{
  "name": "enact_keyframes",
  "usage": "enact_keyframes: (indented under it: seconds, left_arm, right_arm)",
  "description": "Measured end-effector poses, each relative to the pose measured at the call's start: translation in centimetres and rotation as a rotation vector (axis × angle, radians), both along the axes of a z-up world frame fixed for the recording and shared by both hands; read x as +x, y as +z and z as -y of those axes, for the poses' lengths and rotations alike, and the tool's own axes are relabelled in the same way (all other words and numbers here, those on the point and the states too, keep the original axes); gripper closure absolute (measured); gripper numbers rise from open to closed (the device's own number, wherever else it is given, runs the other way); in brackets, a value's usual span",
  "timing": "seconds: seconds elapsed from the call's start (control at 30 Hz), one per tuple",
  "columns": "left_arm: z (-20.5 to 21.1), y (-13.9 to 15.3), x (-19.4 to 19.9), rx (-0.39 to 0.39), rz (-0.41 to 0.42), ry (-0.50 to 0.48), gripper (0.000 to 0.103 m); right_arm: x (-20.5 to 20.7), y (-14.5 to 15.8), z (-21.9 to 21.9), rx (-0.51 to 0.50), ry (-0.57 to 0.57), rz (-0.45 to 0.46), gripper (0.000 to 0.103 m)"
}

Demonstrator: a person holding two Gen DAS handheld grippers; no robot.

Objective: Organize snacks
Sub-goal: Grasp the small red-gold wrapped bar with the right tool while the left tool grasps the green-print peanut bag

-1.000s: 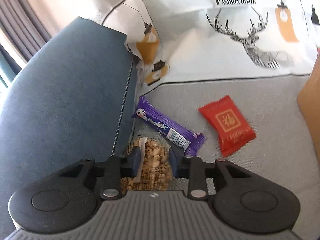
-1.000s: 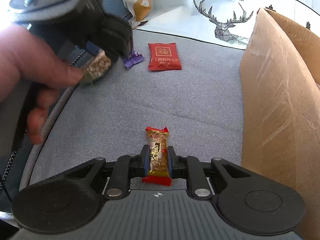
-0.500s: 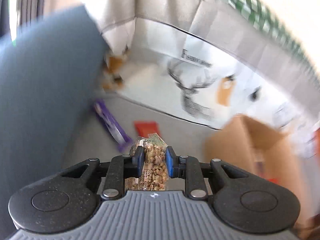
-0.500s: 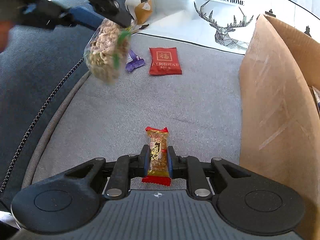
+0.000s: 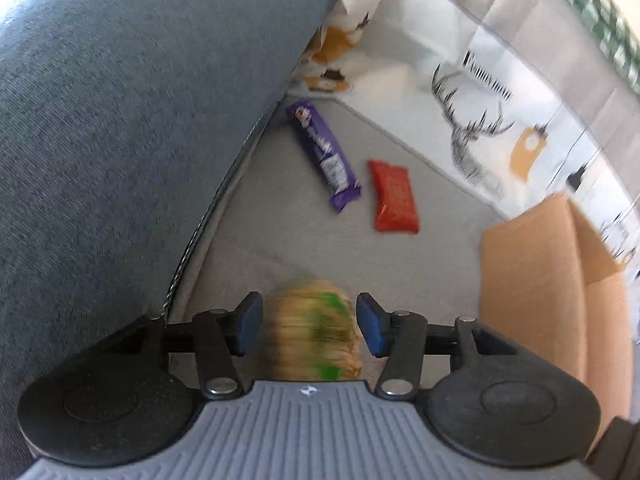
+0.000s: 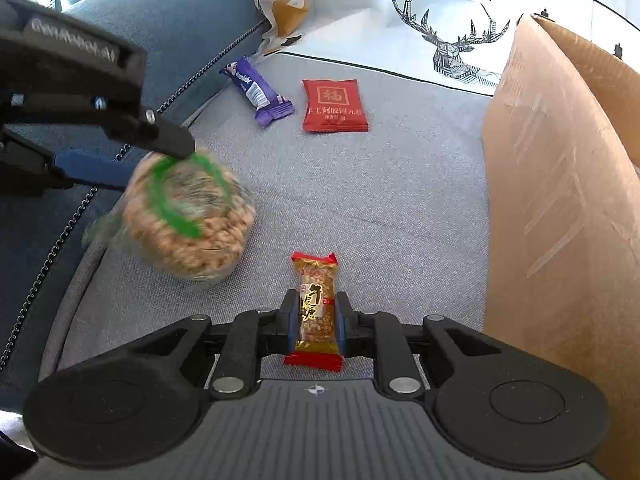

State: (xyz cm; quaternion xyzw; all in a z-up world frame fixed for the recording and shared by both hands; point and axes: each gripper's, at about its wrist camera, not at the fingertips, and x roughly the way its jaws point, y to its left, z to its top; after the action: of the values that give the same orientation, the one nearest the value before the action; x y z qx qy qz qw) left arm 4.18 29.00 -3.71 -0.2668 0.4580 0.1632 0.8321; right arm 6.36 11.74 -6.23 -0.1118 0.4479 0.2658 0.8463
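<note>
My left gripper [image 5: 309,326] is open above the grey sofa seat. A clear bag of puffed snacks [image 5: 314,334] with a green label shows blurred between its spread pads, free of them. In the right wrist view the same bag [image 6: 188,220] is blurred just below the left gripper's fingers [image 6: 120,120]. My right gripper [image 6: 316,322] is shut on a peanut candy bar [image 6: 316,308] in a gold and red wrapper. A purple wafer bar [image 5: 322,152] [image 6: 256,92] and a red snack packet [image 5: 394,196] [image 6: 334,106] lie farther back on the seat.
An open cardboard box [image 6: 560,184] [image 5: 548,280] stands on the right of the seat. The blue-grey sofa arm [image 5: 120,120] [image 6: 168,28] rises on the left. White cushions with a deer print [image 6: 460,36] line the back.
My left gripper carried the puffed snack bag up and toward the right, then opened; the bag now drops free. My right gripper has stayed still, shut on the candy bar.
</note>
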Motion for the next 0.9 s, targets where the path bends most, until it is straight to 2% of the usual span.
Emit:
enact_keyframes:
  seconds: [0.1,0.17,0.23,0.33,0.4,0.53,0.9]
  left_arm:
    - [-1.3,0.0,-0.3,-0.042,0.024,0.041,0.046]
    - [-1.2,-0.4,0.0,-0.040,0.001,0.039,0.044]
    - [-0.6,-0.8,0.6,-0.006,-0.050,0.009,0.030]
    - [0.0,-1.2,1.0,0.018,-0.081,-0.019,0.020]
    - [0.4,-1.6,1.4,0.035,-0.100,-0.029,0.018]
    - [1.0,-2.4,2.2,0.070,-0.152,-0.061,0.018]
    - [2.3,-4.0,3.3,0.083,-0.209,-0.117,0.017]
  right_arm:
    - [0.3,0.0,0.0,0.004,-0.003,-0.005,0.083]
    - [0.4,0.0,0.2,0.004,-0.006,-0.009,0.083]
    - [0.5,-0.1,0.2,0.003,0.000,-0.013,0.083]
    - [0.5,-0.2,0.0,-0.003,0.007,-0.010,0.082]
    - [0.5,-0.2,-0.1,-0.003,0.012,-0.010,0.079]
    - [0.4,-0.3,-0.4,-0.014,0.017,0.001,0.078]
    - [0.1,-0.1,-0.2,-0.020,-0.011,0.016,0.078]
